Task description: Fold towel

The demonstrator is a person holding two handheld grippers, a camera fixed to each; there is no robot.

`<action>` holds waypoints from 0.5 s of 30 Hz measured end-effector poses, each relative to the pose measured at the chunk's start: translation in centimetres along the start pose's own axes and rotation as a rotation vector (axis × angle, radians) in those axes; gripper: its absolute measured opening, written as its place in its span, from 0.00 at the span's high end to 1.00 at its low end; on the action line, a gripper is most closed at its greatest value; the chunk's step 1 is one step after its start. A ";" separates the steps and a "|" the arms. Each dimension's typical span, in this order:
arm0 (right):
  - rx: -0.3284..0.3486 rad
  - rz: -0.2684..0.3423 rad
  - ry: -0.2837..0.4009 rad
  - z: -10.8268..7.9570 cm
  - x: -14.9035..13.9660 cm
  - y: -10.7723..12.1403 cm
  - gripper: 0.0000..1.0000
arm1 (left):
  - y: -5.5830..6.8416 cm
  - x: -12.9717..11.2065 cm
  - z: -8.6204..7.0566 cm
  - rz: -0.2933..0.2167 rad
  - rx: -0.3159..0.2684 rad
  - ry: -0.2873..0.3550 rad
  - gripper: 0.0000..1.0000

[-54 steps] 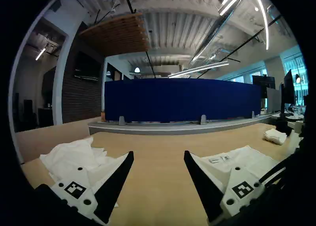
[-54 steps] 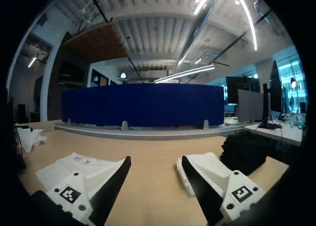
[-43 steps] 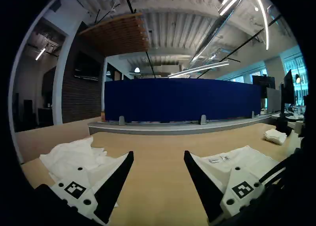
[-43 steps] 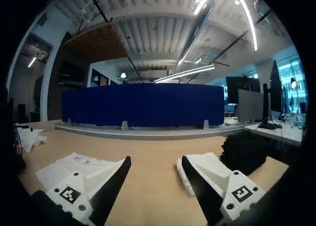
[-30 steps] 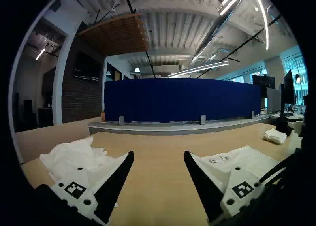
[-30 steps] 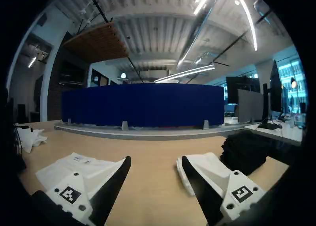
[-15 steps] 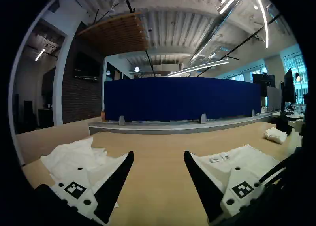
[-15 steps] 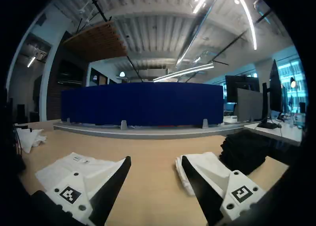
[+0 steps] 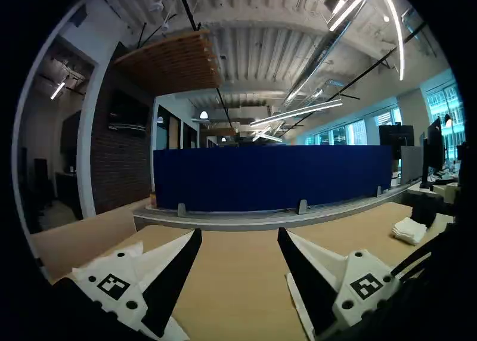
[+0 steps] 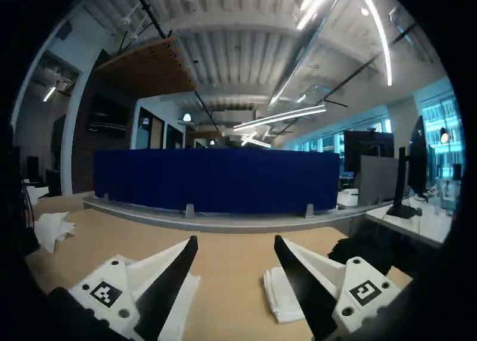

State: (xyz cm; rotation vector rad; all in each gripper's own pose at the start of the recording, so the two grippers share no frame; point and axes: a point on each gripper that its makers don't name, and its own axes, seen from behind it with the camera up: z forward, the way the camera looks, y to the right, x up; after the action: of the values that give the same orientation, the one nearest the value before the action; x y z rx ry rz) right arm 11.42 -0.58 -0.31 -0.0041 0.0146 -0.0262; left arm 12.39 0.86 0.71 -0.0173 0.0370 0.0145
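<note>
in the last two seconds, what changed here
Both the left gripper and right gripper rose above the table: the blue divider sits lower in both views and the room behind shows over it. The fingers stayed open and empty, and the flat towel stayed lying on the table.

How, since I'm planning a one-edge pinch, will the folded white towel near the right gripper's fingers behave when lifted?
Probably floppy: the folded towel shows soft stacked layers along its edge, so a one-edge pinch would likely let it droop and unfold. It lies flat on the wooden table, so rolling or tipping seems unlikely; pushed, it might slide or bunch.
</note>
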 end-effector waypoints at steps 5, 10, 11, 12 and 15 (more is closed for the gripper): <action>-0.018 -0.008 0.014 -0.5 5.1 0.2 0.00 | 0.4 4.2 -0.3 -0.004 -0.010 -0.010 0.06; -0.029 0.002 0.015 -0.5 8.2 0.4 0.01 | 0.8 5.7 0.1 -0.003 -0.018 -0.053 0.06; -0.029 0.004 0.013 -0.4 8.6 0.4 0.01 | 0.8 6.0 0.2 -0.002 -0.018 -0.062 0.06; -0.028 0.007 0.012 -0.4 8.9 0.4 0.01 | 0.9 6.3 0.3 -0.001 -0.021 -0.062 0.06; -0.020 0.010 0.005 -0.4 9.6 0.2 0.00 | 1.1 7.1 0.4 0.005 -0.029 -0.067 0.06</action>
State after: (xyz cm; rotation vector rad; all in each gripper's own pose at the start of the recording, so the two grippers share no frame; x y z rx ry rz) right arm 21.00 -0.61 -0.80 -0.0243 0.0200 -0.0161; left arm 19.52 2.04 0.84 -0.0461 -0.0306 0.0205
